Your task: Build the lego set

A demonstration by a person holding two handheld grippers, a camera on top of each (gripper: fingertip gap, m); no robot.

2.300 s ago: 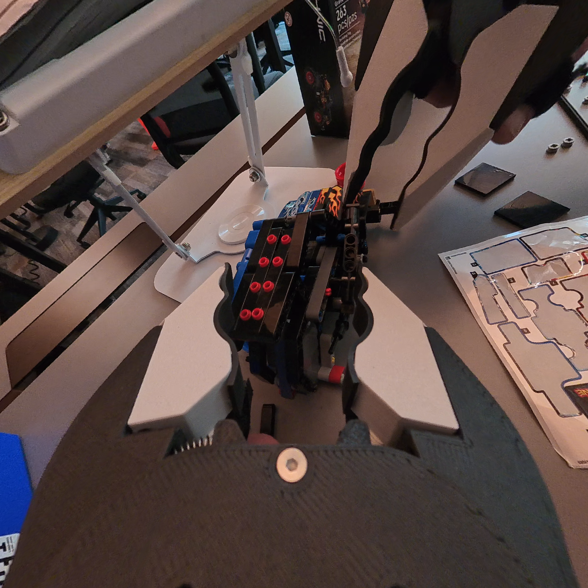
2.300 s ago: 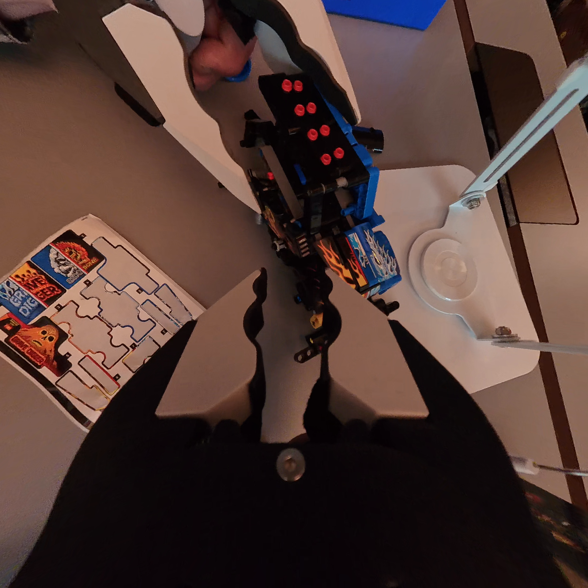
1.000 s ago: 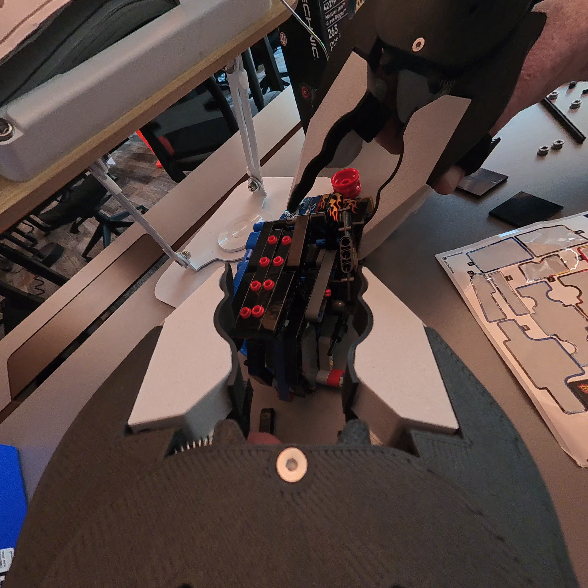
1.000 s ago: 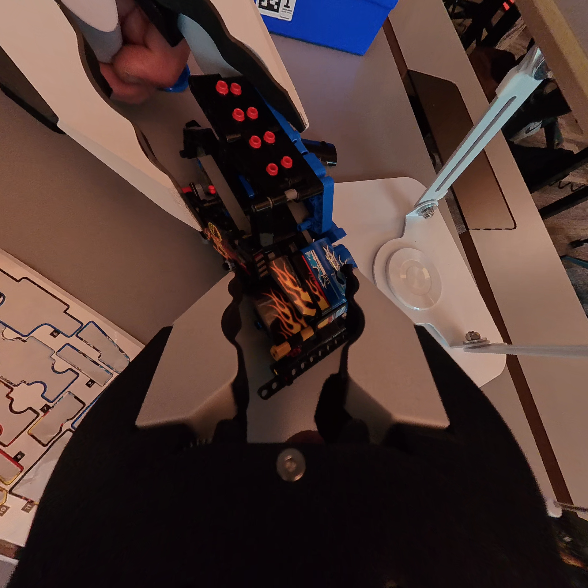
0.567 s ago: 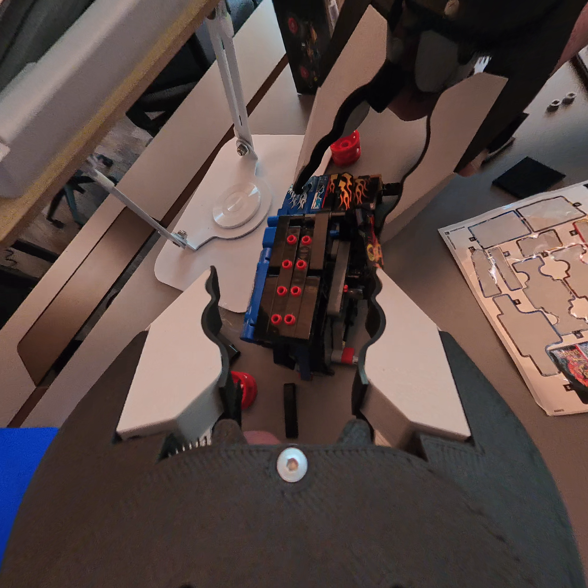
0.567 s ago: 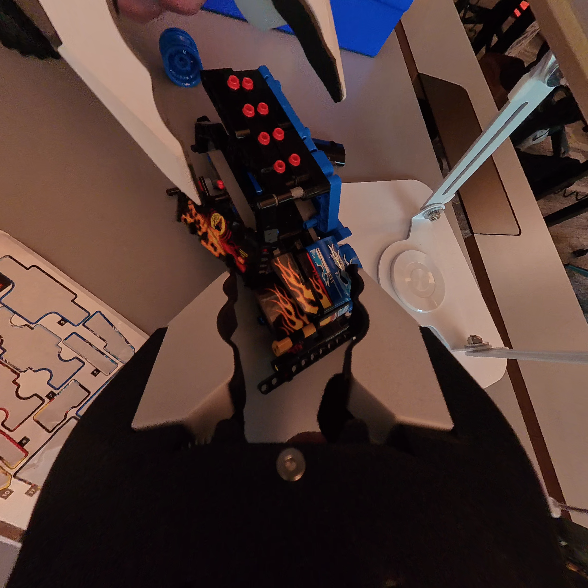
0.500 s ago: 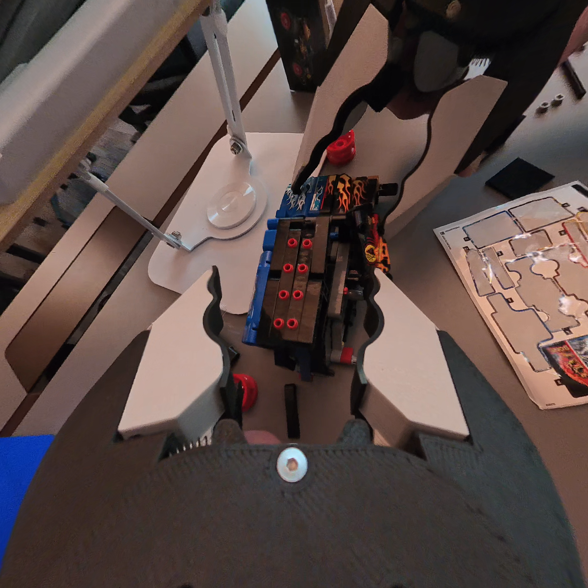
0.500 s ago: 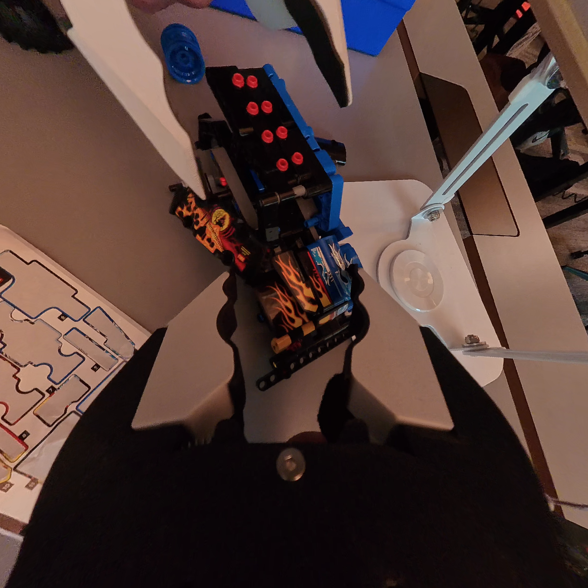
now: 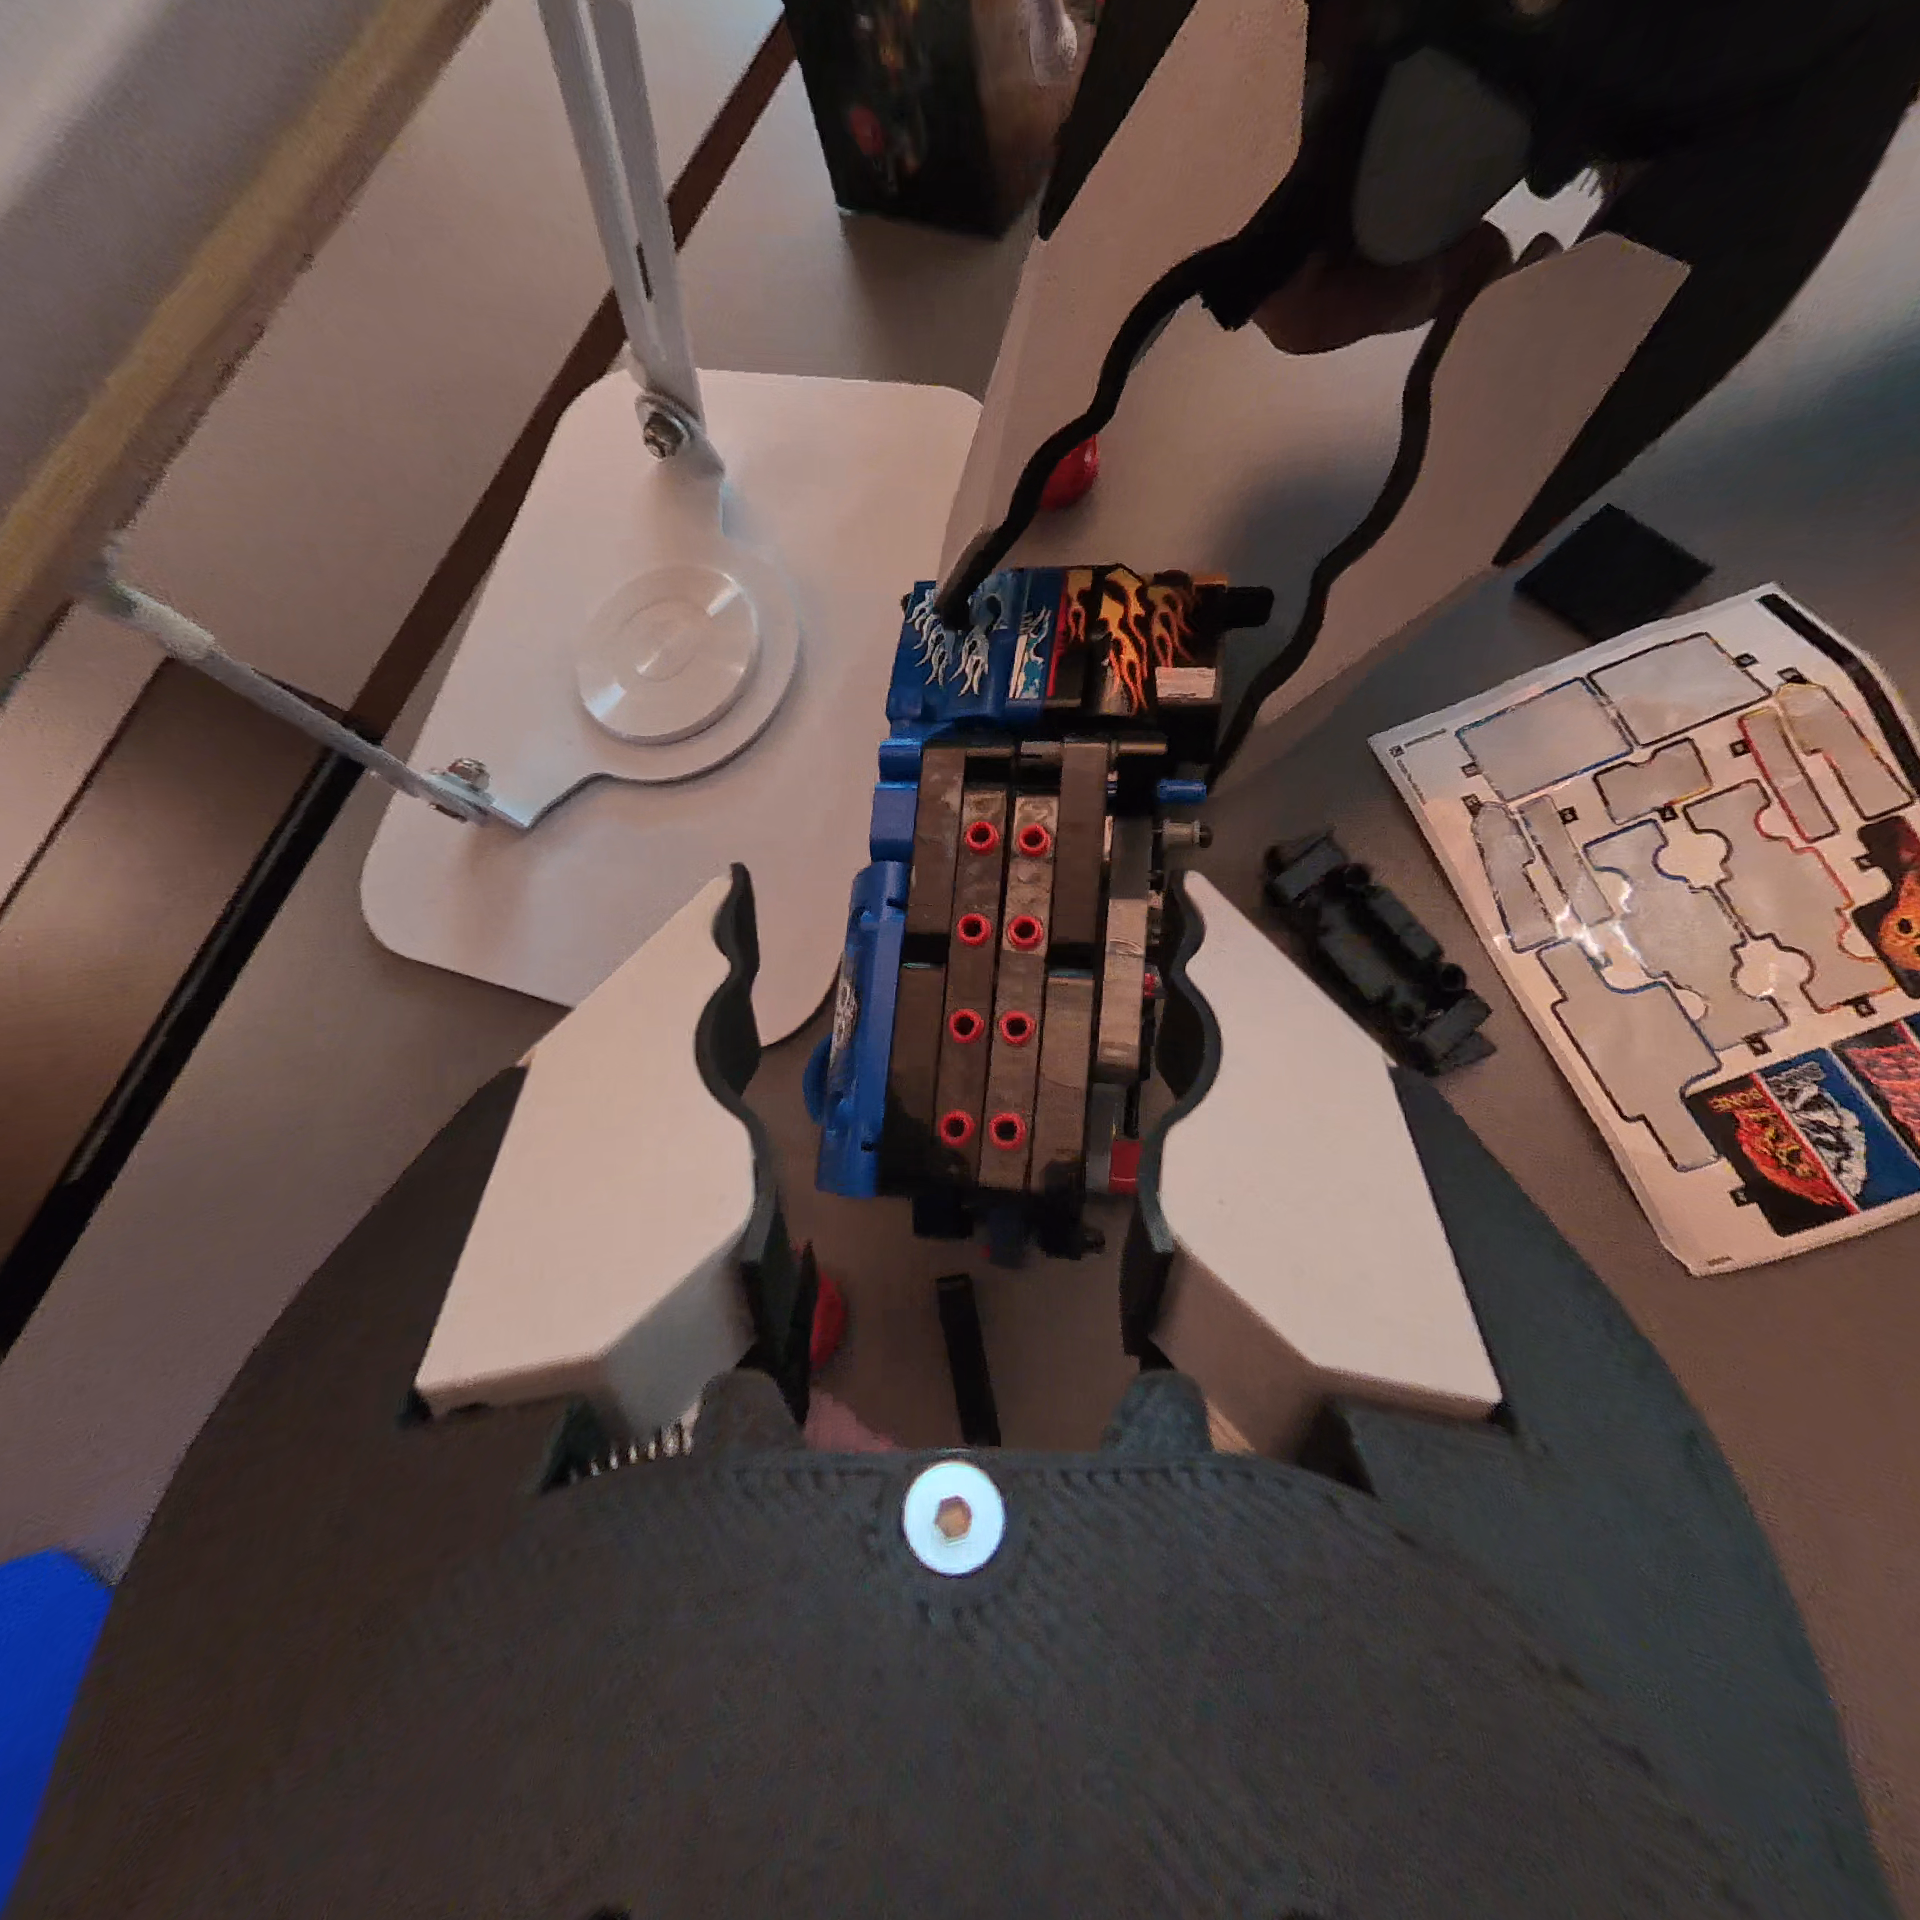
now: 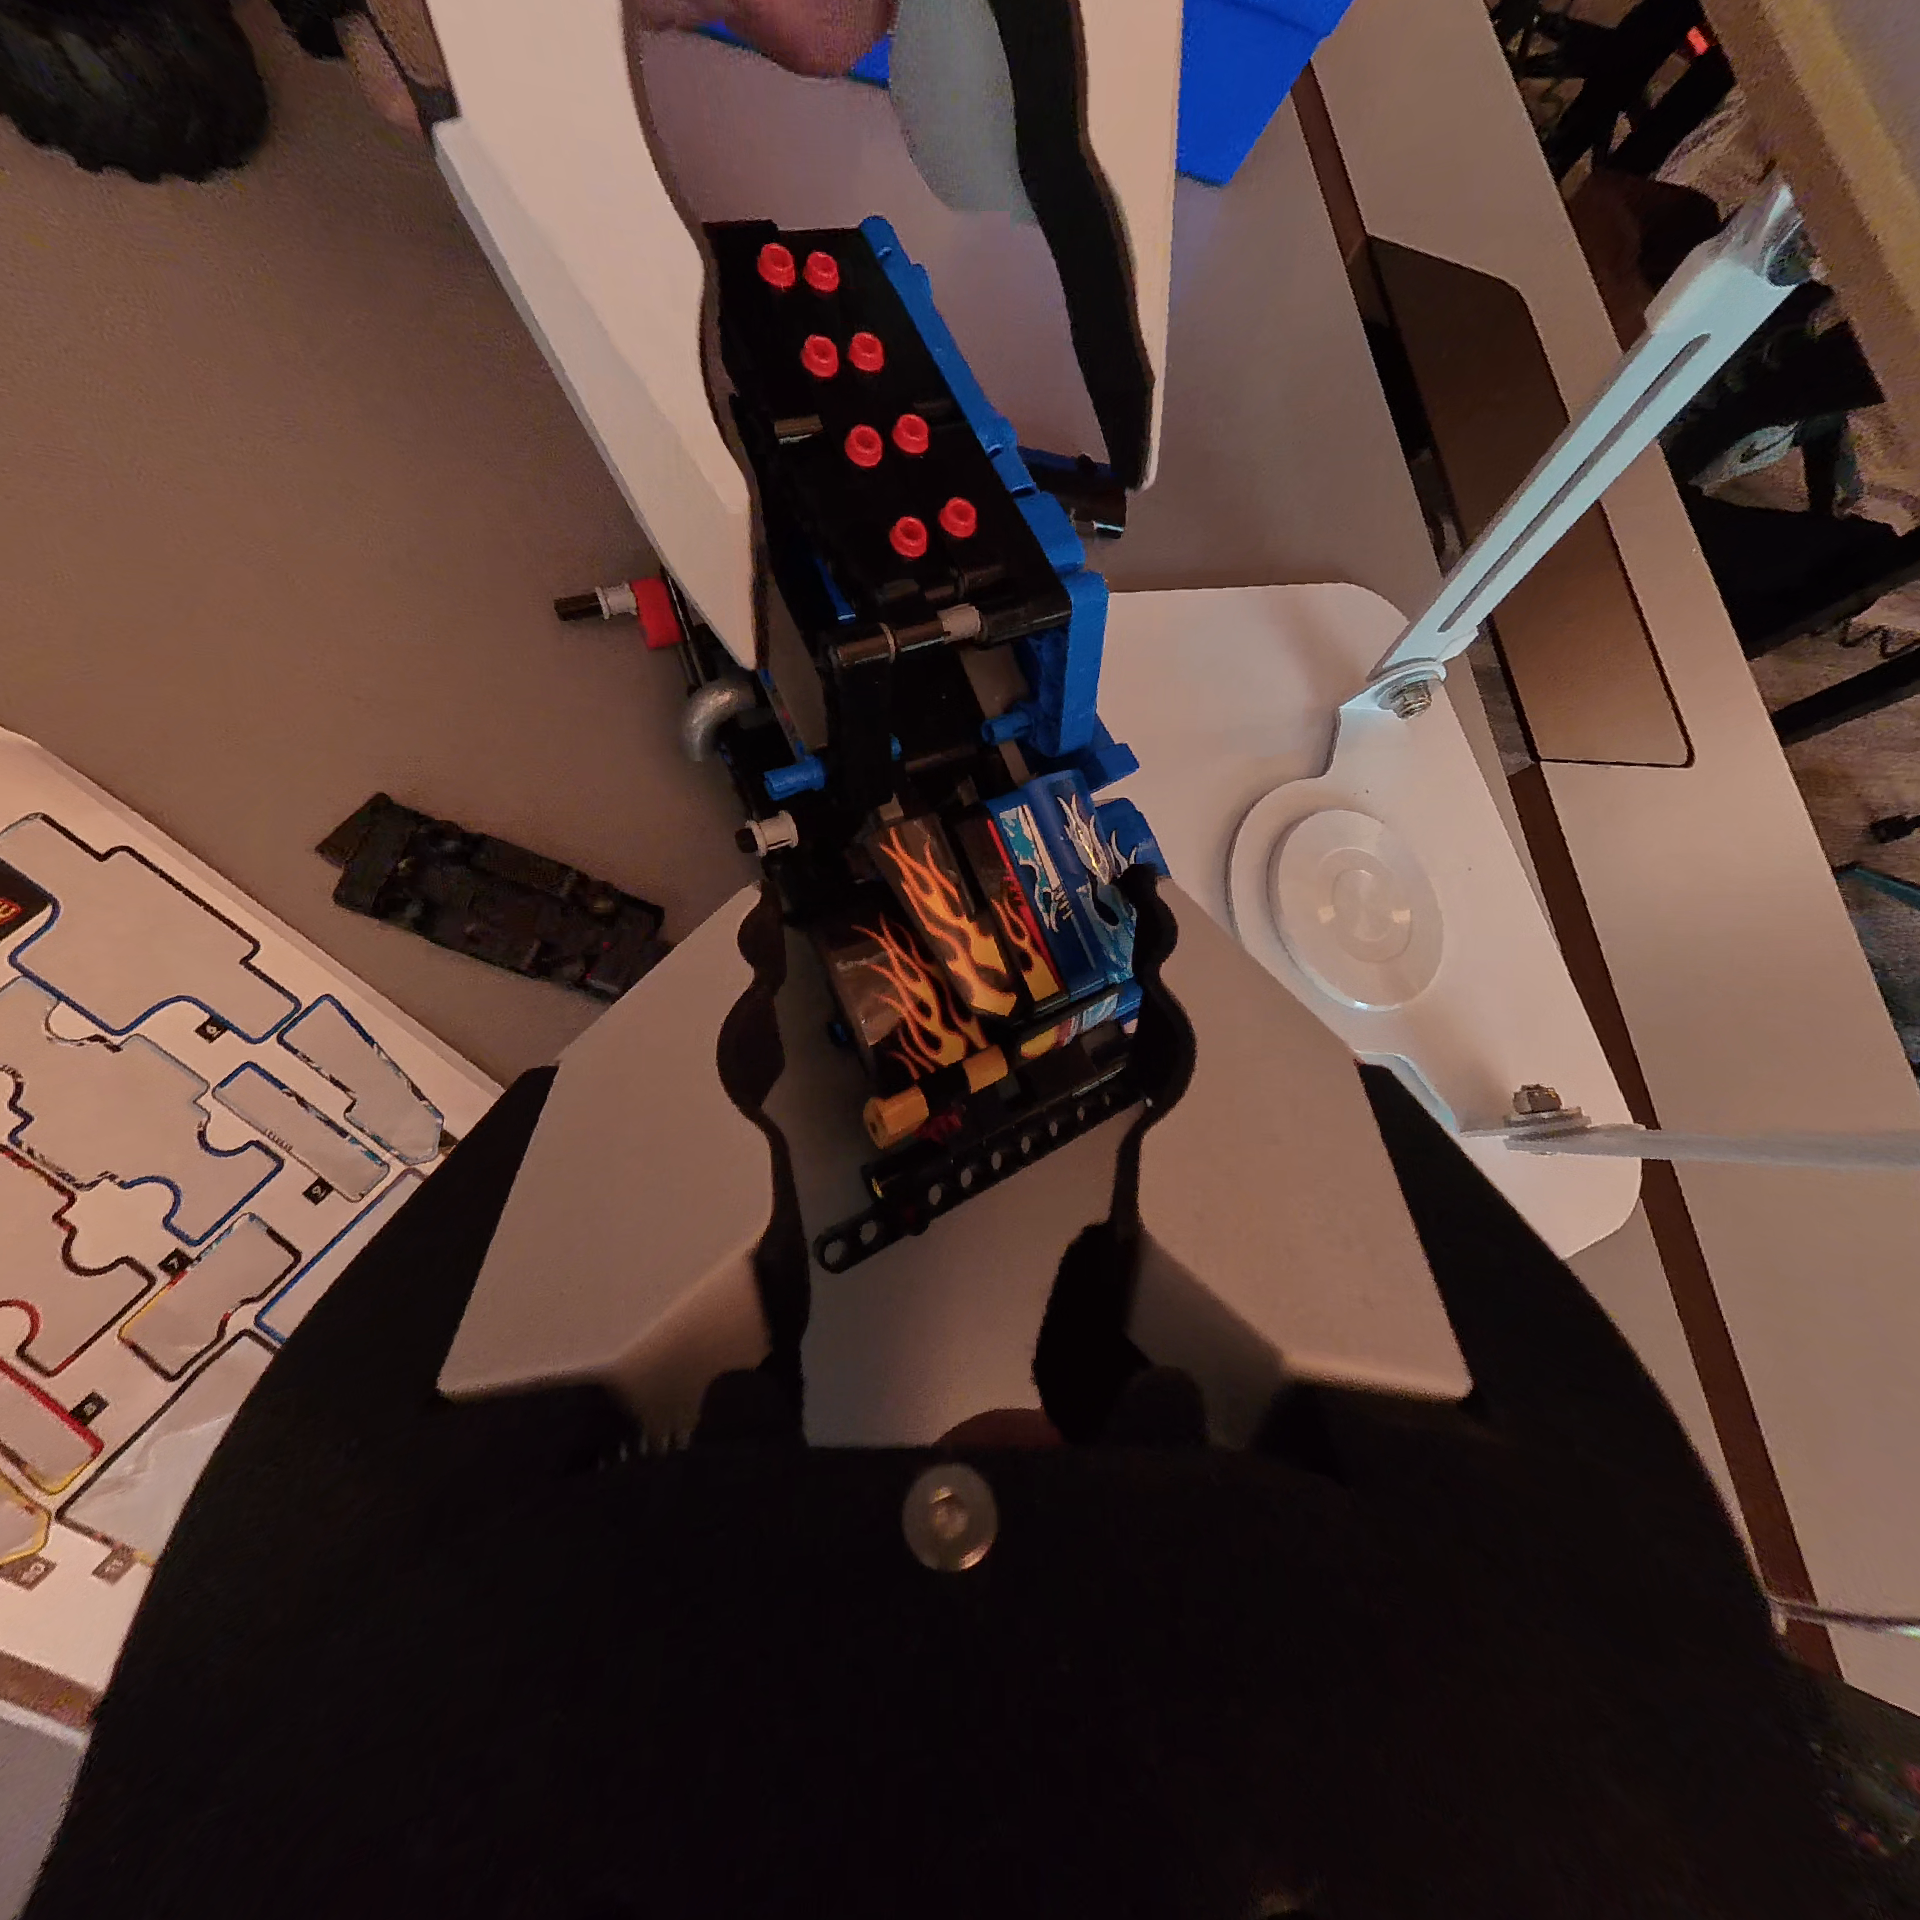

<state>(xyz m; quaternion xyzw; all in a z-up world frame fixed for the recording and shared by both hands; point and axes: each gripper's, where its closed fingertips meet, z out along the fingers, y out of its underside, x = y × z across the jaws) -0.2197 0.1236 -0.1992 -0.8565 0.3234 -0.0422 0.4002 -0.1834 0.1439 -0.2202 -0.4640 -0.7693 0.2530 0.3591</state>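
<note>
The lego truck (image 9: 997, 935), black with red studs, a blue side and a flame hood, lies on the table between both grippers; it also shows in the right wrist view (image 10: 914, 582). My left gripper (image 9: 961, 894) straddles its rear; one finger touches the grey side and a gap shows at the blue side. My right gripper (image 10: 951, 899) is shut on the flame hood (image 10: 956, 956). It shows at the far end of the left wrist view (image 9: 1101, 665). A black panel piece (image 9: 1371, 945) lies loose beside the truck, also in the right wrist view (image 10: 488, 904).
A sticker sheet (image 9: 1662, 883) lies beside the truck. A white stand base (image 9: 623, 675) with thin arms sits on the other side. Loose parts: a red hub (image 9: 1070, 483), a short black beam (image 9: 961, 1340), a red-tipped pin (image 10: 623, 603). A blue bin (image 10: 1236, 83) and a tyre (image 10: 125, 83) stand farther off. The gap from one gripper's tips to the other's is roughly 6 centimeters.
My left gripper let go of the truck, drew back and has narrowed again around its rear. The truck rolled studs-up in the right gripper's hold. The flame side panel came off onto the table.
</note>
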